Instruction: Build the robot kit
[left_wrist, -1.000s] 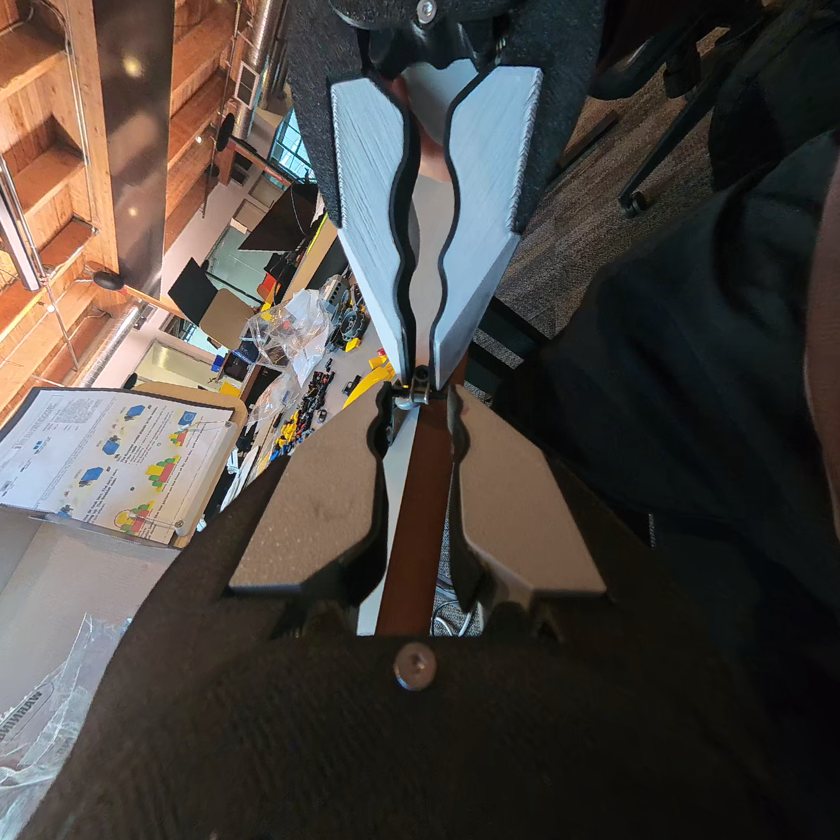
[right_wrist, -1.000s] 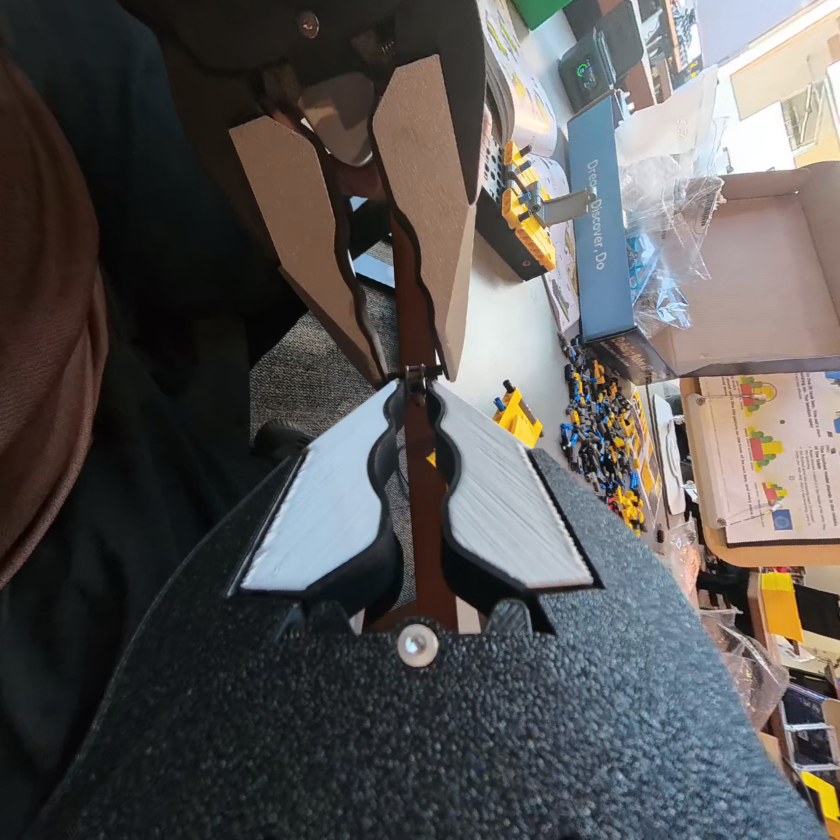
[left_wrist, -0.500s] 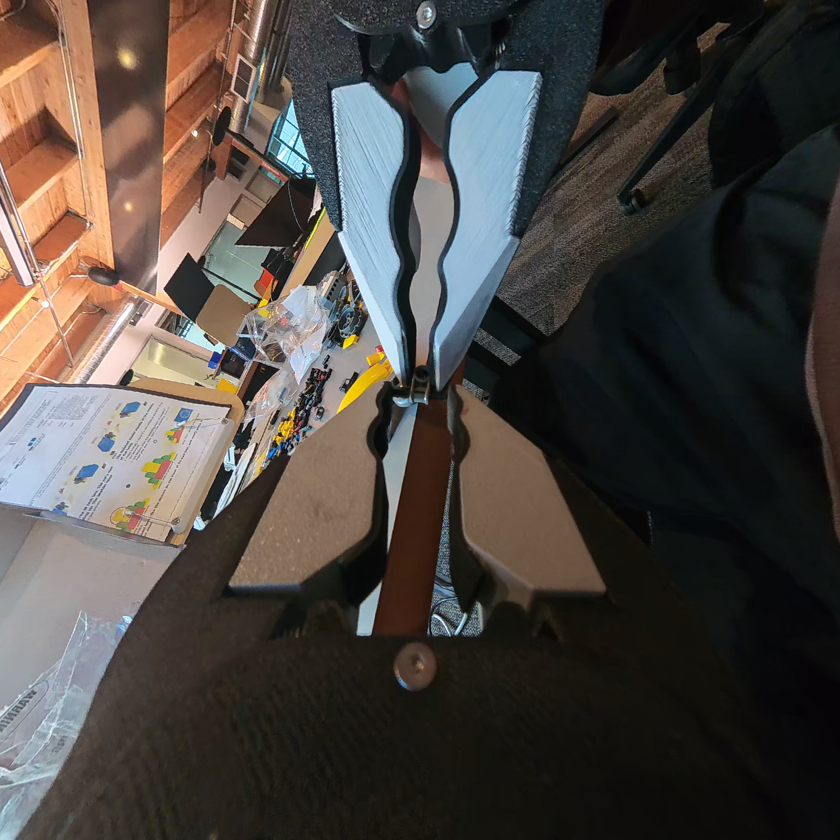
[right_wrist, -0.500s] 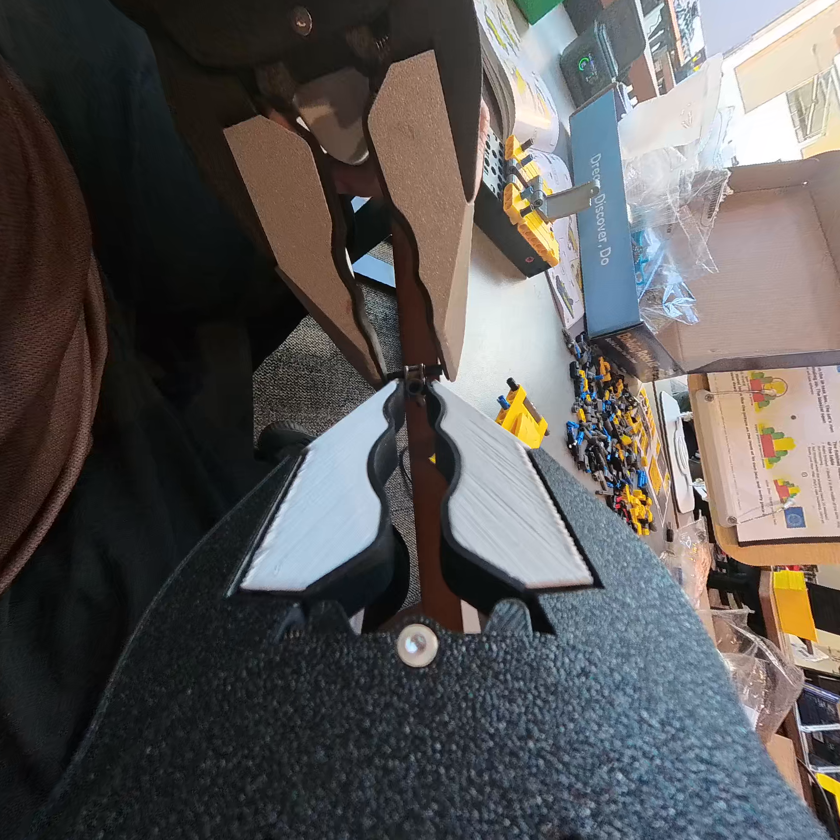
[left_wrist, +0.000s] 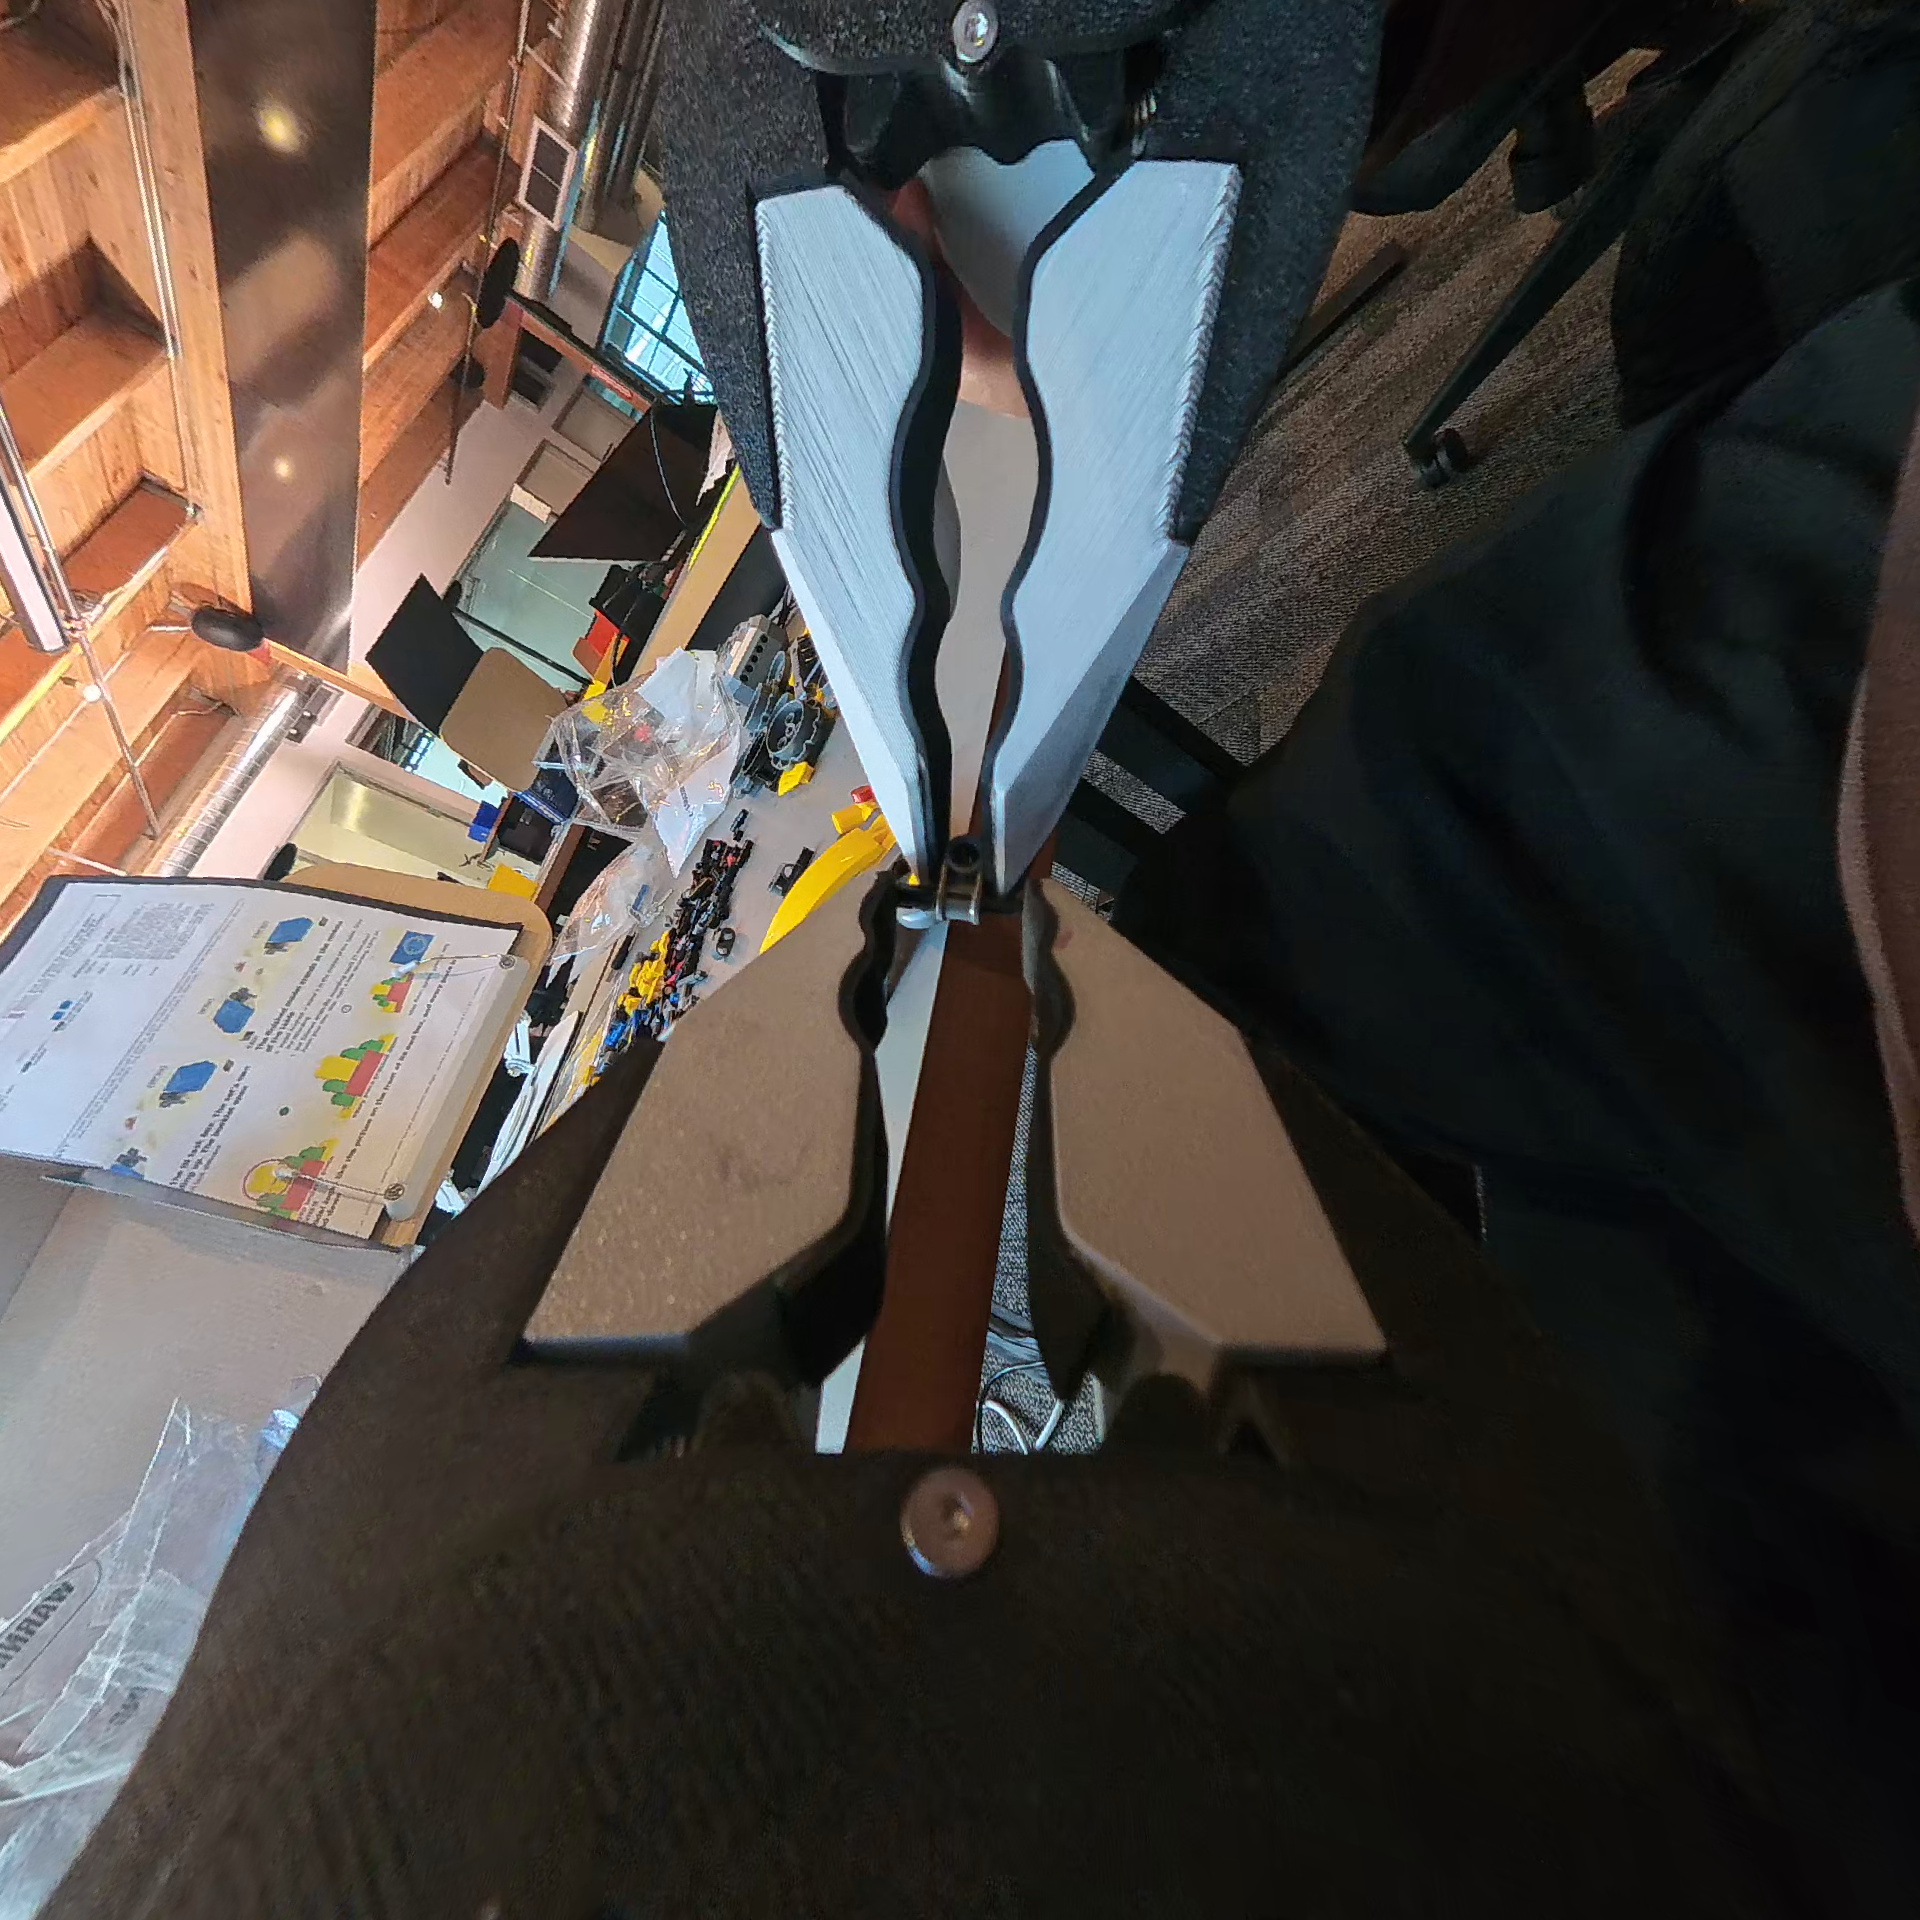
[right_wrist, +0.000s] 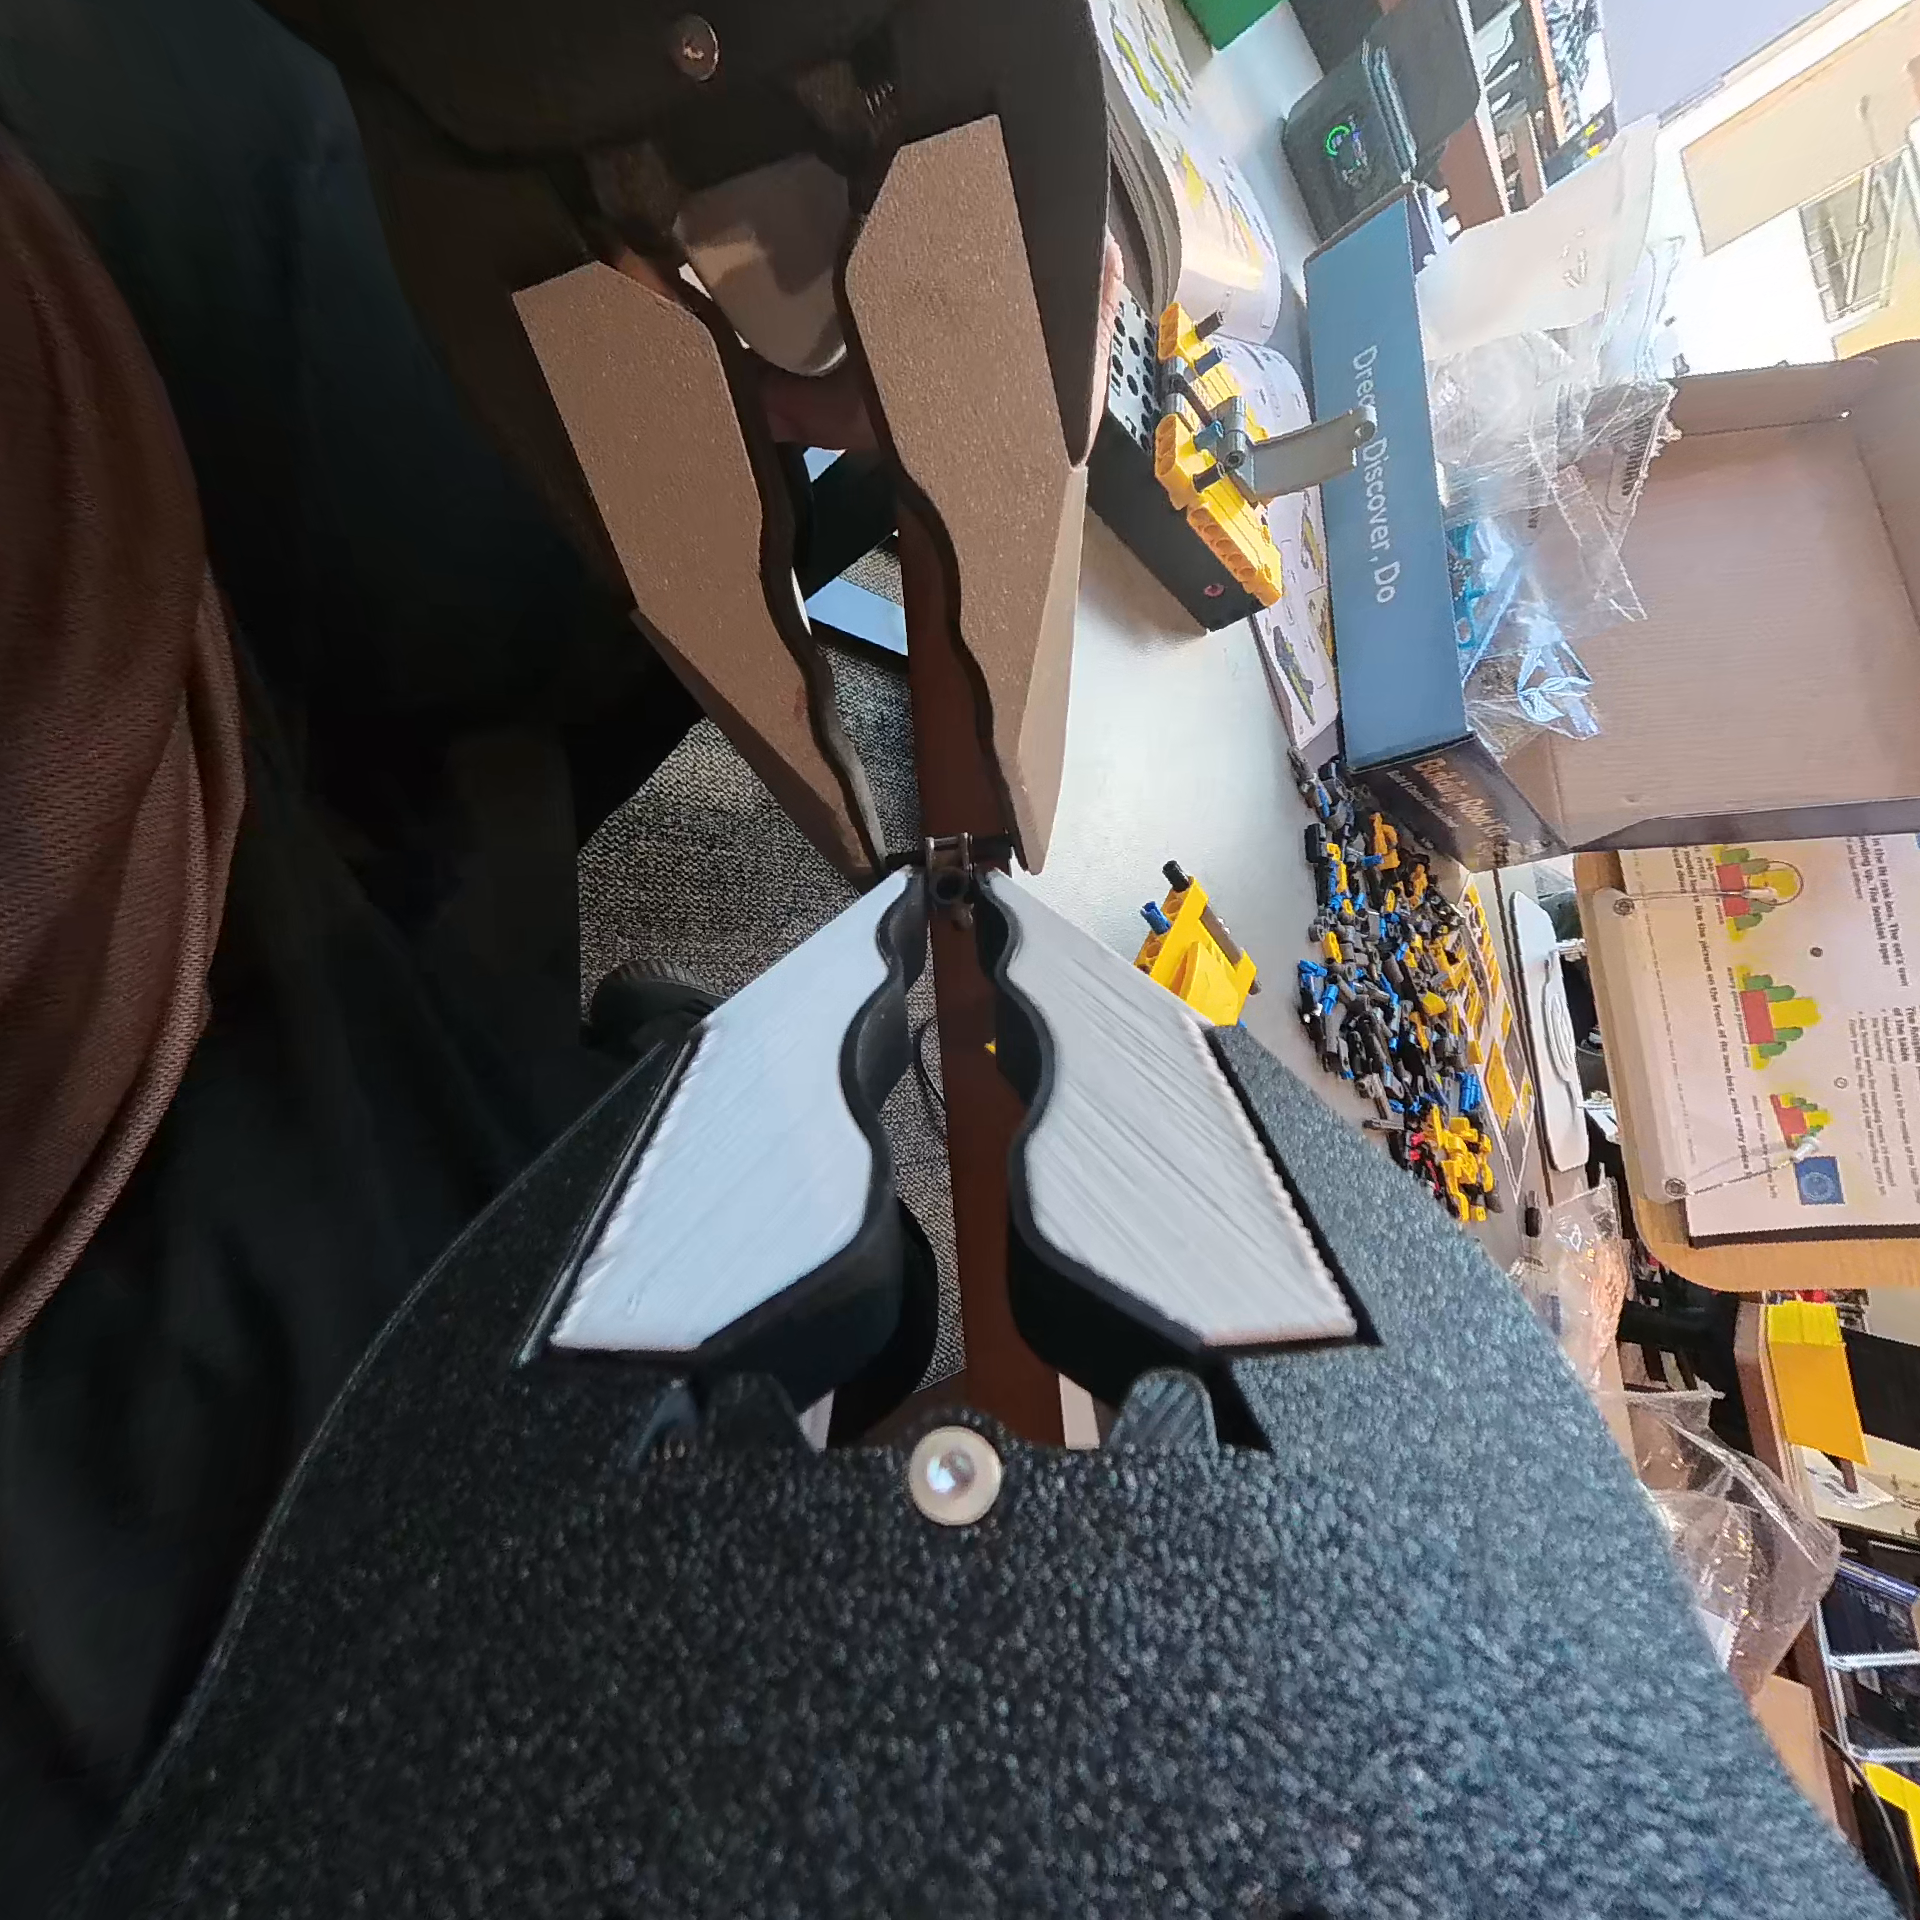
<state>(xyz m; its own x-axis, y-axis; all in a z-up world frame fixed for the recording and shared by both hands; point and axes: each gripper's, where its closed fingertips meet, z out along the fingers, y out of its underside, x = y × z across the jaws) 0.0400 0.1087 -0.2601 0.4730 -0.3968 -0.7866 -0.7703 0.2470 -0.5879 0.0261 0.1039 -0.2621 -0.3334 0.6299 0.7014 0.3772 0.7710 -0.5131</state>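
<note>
My left gripper, with grey-brown fingers, and my right gripper, with white ribbed fingers, meet tip to tip in the air beside the table edge. The left gripper is shut on a small grey pin piece held crosswise at its tips. The right gripper is shut on a small black connector with a round hole. The two small parts touch each other. The right gripper shows from above in the left wrist view, and the left gripper shows in the right wrist view. How the parts join is too small to tell.
A white table carries a pile of small yellow, blue and black pieces, a yellow assembly, a blue box, an open cardboard box, plastic bags and an instruction sheet. A person's dark clothing is close by.
Both grippers stay shut and tip to tip. The background has shifted only slightly.
</note>
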